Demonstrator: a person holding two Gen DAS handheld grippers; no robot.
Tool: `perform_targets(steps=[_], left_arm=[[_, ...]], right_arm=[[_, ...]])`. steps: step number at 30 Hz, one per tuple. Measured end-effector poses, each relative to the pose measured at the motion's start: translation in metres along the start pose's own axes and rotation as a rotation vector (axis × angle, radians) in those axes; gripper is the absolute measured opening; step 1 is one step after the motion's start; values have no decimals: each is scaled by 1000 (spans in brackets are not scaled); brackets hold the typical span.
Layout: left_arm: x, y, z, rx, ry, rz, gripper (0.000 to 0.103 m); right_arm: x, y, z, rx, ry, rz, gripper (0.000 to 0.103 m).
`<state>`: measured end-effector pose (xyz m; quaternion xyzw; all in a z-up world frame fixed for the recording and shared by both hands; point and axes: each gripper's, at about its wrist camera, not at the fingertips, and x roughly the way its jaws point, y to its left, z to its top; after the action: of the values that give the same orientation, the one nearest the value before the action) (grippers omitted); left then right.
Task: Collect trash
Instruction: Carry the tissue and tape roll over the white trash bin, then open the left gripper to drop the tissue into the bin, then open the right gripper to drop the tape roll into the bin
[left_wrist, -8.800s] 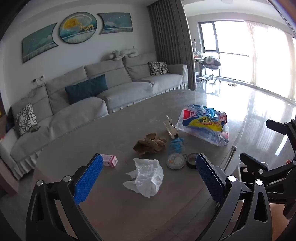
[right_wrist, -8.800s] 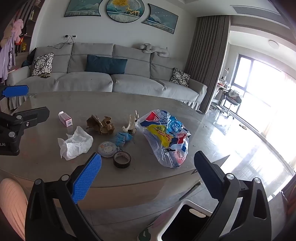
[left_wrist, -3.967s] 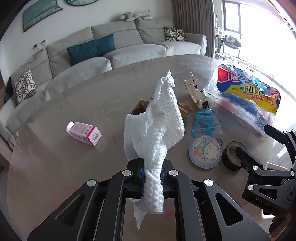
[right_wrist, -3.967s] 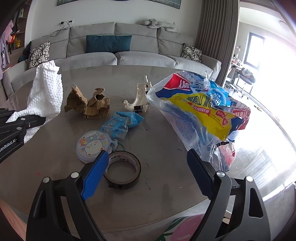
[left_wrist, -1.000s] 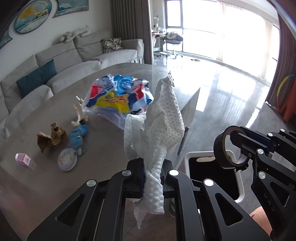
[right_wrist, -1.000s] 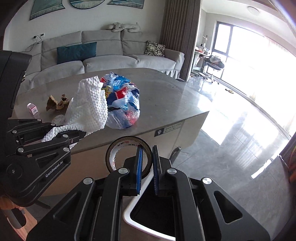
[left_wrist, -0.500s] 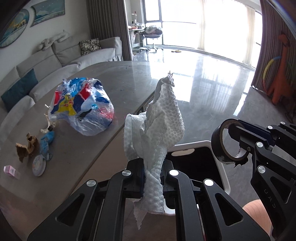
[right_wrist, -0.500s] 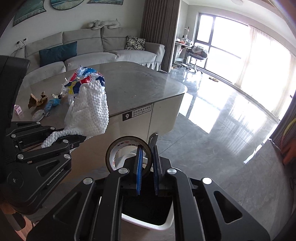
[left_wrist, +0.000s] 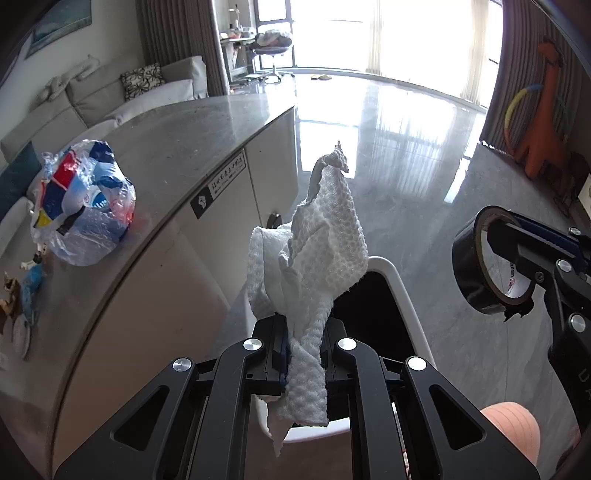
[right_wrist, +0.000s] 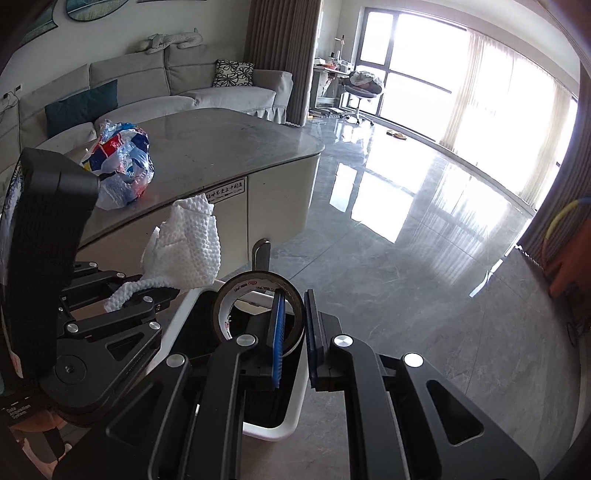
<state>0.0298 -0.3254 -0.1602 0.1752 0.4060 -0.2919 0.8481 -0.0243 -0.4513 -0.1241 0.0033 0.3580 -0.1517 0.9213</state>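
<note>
My left gripper (left_wrist: 301, 332) is shut on a crumpled white paper towel (left_wrist: 314, 258), held over the white-rimmed trash bin (left_wrist: 397, 280) on the floor. The towel also shows in the right wrist view (right_wrist: 188, 240). My right gripper (right_wrist: 293, 325) is shut on a roll of dark tape (right_wrist: 236, 299), held above the same bin (right_wrist: 291, 413). In the left wrist view the tape roll (left_wrist: 480, 266) hangs to the right of the bin. A colourful plastic bag (left_wrist: 81, 206) lies on the grey table (left_wrist: 177, 155).
Small items (left_wrist: 26, 291) lie at the table's left end. The table's cream side panel (left_wrist: 236, 206) stands right beside the bin. A grey sofa (right_wrist: 177, 81) is behind the table. Shiny tiled floor (right_wrist: 424, 236) stretches to the windows. An orange toy (left_wrist: 546, 125) stands at right.
Both grippers have swung further away from the table and down toward the bin, still holding the towel and the tape roll. The bin now sits directly under them.
</note>
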Motion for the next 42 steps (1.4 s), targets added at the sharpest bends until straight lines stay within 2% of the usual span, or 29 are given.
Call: perform_targets(steps=[5,8,10,13,19,24,42], left_arm=[[12,-6,6,32,12,4,14],[16,-8,6,42,23,9,22],[20,-9,5,47,30,9,36],[22,-10,2,65,30,17,50],[24,-6,-2,58,36,16,74],[21,-5,-3,67,23,29,87],[-10,21,-6,20,-13,76,89]], right_arm=[[5,-6,0,6,5,-2,11],[7,-7,1,14,4,-2,11],[8,-7,3,14,6,0,11],[7,-3,3,12,8,1,11],[8,-3,2,8,10,8,11],[7,-2,3,2,10,7,11],[2,17,7,-13,8,45,11]])
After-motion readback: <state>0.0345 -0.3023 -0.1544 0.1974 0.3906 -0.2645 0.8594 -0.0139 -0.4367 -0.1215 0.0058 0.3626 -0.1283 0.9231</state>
